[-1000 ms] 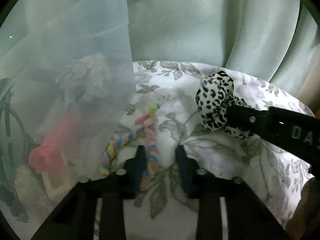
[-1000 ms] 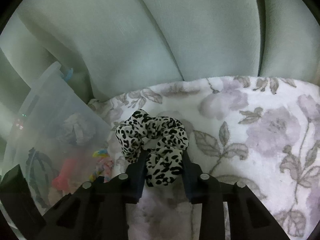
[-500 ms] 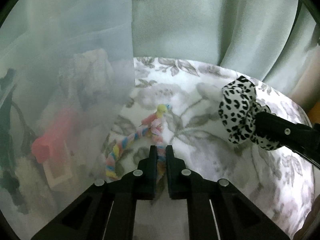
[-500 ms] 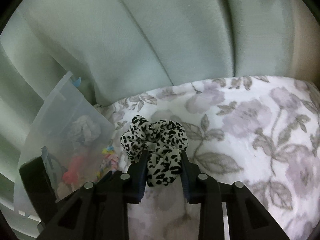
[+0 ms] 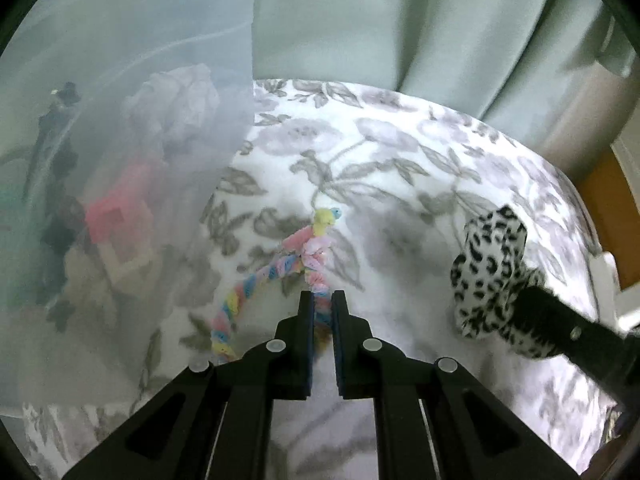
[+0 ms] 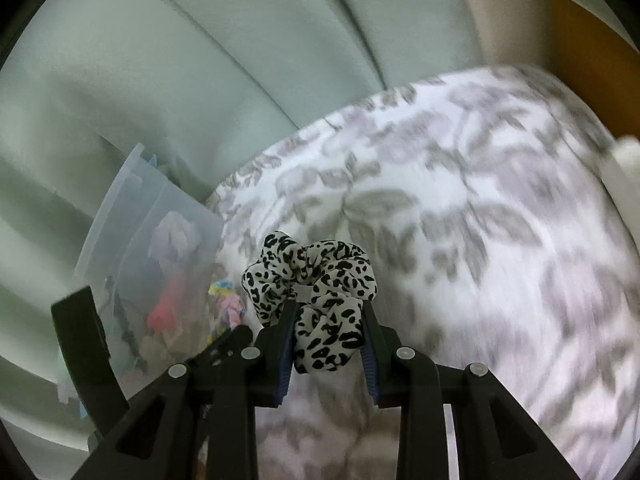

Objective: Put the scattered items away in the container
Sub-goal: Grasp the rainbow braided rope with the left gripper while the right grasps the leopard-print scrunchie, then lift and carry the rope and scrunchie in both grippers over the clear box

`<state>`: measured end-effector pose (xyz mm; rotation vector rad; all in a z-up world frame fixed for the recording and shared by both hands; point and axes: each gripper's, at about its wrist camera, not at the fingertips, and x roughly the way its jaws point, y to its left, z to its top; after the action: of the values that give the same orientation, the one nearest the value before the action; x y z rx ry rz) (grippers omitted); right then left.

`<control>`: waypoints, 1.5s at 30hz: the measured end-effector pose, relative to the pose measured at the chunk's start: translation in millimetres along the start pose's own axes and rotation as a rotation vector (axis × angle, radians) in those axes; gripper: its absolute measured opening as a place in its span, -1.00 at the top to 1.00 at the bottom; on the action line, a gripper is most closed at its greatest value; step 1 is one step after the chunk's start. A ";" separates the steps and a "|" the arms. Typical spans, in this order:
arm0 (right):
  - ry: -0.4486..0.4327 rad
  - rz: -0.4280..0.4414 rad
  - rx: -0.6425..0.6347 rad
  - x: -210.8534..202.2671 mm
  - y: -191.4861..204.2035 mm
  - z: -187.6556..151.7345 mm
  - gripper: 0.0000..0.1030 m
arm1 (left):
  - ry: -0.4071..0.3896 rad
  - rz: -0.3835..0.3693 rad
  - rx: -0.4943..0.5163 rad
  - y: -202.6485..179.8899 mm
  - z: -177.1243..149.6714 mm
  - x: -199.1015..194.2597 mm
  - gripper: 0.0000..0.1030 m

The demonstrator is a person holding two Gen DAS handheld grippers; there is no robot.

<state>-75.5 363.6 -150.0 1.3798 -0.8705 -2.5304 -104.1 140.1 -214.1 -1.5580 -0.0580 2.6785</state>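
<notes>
Scrunchies were both gripped for the bin. The left tool [image 5: 322, 300] was clamped on the pastel braided scrunchie [image 5: 276, 272], lying on the floral bedspread [image 5: 400, 168] just beside the translucent container [image 5: 132, 80]. The right tool [image 6: 326, 316] was clamped on the puffy leopard-print scrunchie [image 6: 312, 276], apparently held off the bedspread, ready to carry over.
</notes>
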 end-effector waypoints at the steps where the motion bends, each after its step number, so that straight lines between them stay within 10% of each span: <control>1: 0.001 0.002 0.016 -4.9 -1.7 -5.6 0.39 | -0.001 -0.003 0.010 -2.1 -2.1 -4.8 0.84; 23: -0.139 0.031 0.063 -120.0 20.9 -44.4 0.38 | -0.175 -0.091 0.132 -25.4 -8.2 -144.5 0.84; 45: -0.373 0.069 -0.071 -198.1 119.7 -34.5 0.39 | -0.466 -0.092 -0.051 62.5 21.5 -257.0 0.84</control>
<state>47.4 324.3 45.2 0.8534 -0.8539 -2.7799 3.0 63.2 16.2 -0.8825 -0.2073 2.9182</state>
